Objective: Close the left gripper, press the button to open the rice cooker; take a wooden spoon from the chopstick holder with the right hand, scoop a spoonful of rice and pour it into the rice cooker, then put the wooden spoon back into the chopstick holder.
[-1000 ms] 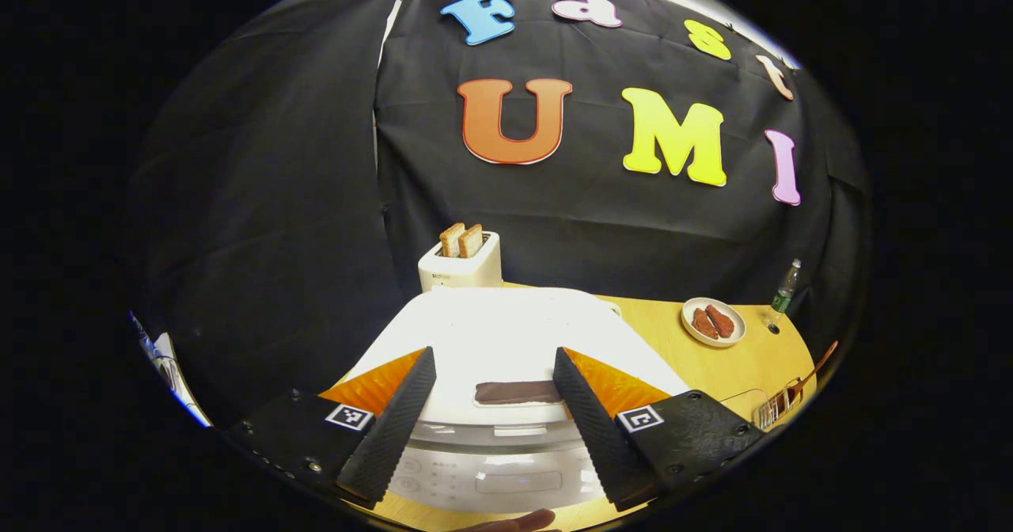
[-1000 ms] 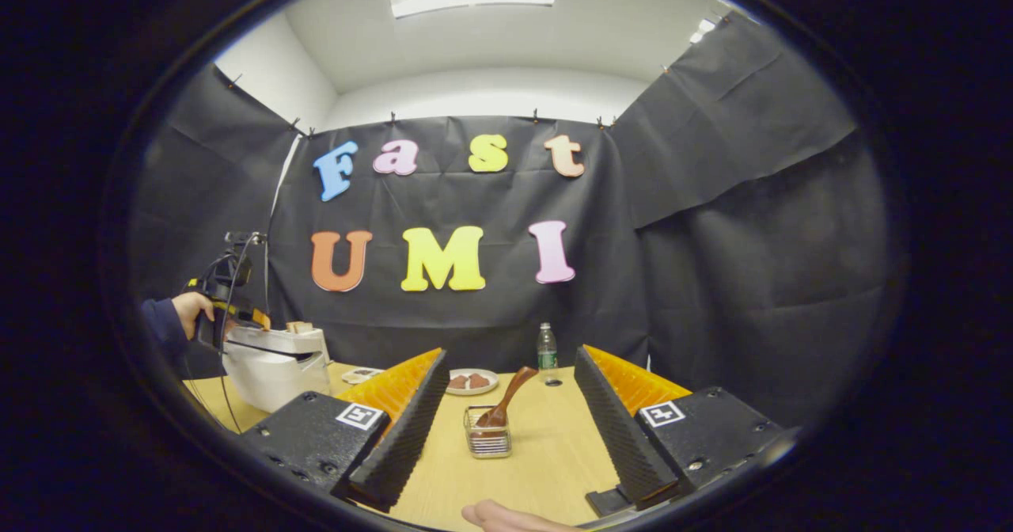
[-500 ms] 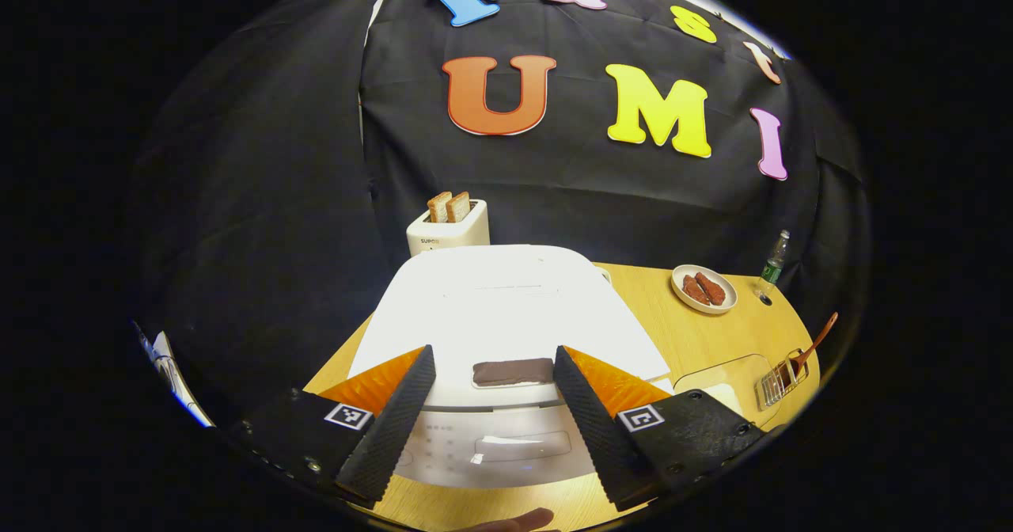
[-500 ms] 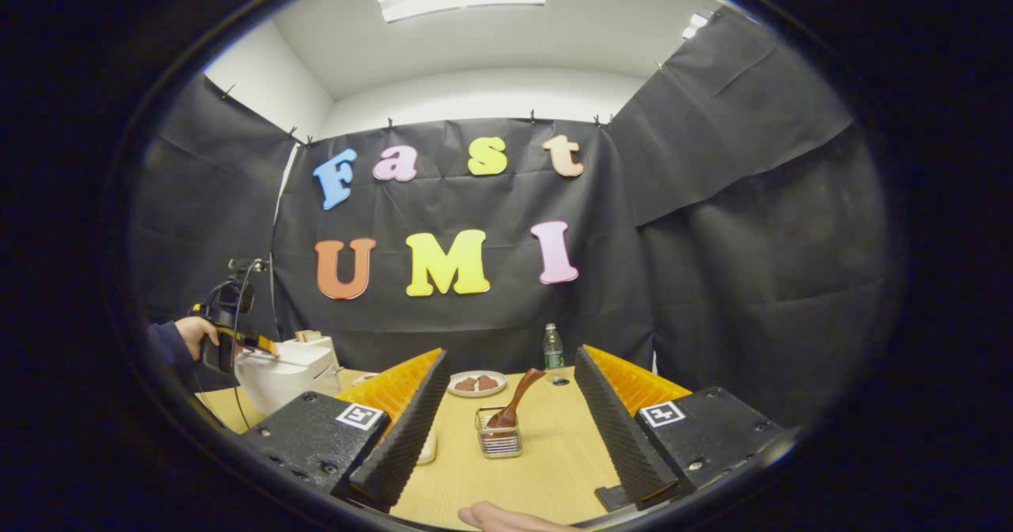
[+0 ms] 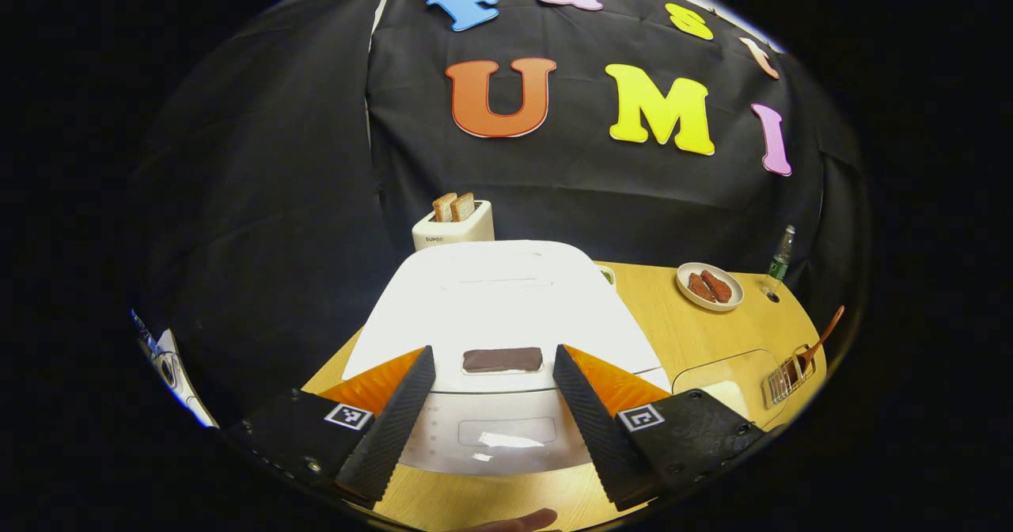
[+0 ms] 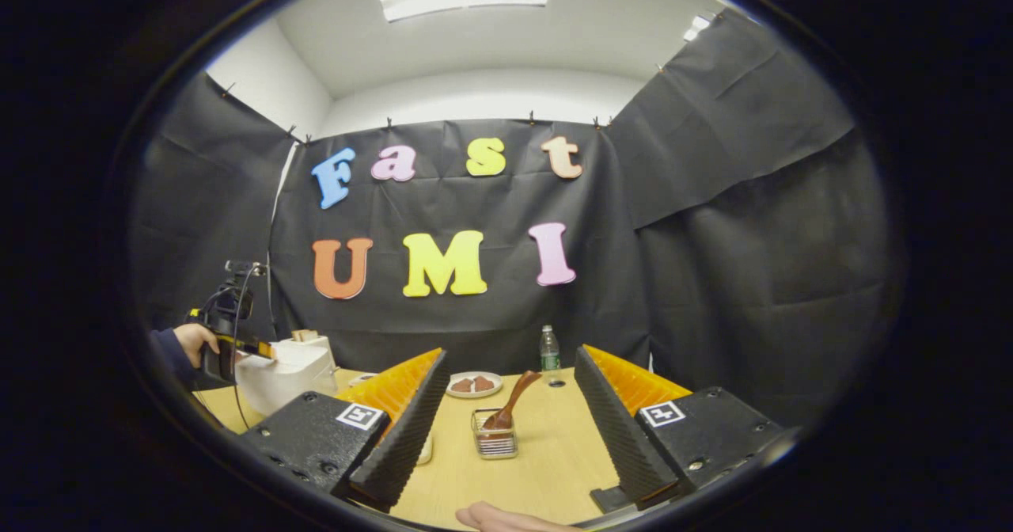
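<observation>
While the white rice cooker [image 5: 506, 310] sits lid-down on the tabletop [image 5: 712, 334], its dark button [image 5: 502, 359] is framed btwn the left gripper's [image 5: 491, 405] spread jaws; right gripper [image 6: 506, 429] jaws likewise released, wooden spoon [image 6: 510, 401] upright in chopstick holder [image 6: 495, 442].

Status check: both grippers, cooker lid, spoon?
Left gripper open, above rice cooker button. Lid shut. Right gripper open, short of wooden spoon in chopstick holder. Nothing between.
</observation>
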The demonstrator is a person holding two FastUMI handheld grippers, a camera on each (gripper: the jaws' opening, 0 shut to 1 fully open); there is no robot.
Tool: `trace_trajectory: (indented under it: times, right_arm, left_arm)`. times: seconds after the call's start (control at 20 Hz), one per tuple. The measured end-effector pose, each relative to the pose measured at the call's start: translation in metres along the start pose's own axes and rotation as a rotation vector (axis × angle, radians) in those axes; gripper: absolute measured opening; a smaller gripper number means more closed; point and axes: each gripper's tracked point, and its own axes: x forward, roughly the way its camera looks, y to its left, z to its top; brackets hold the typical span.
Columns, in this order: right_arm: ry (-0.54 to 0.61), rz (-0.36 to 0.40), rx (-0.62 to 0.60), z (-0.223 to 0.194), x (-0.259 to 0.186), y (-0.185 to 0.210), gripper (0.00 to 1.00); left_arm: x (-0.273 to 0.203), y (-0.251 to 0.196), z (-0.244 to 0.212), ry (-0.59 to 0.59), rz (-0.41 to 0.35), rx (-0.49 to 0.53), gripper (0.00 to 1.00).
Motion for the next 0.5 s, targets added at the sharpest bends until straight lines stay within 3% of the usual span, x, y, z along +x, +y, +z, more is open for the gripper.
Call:
trace_trajectory:
  times: [0.5]
  right_arm:
    - [-0.004, 0.012, -0.022, 0.0036, 0.0, 0.0048, 1.0]
  left_arm:
    - [0.0011, 0.001, -0.0012, -0.013, -0.003, -0.016, 0.98]
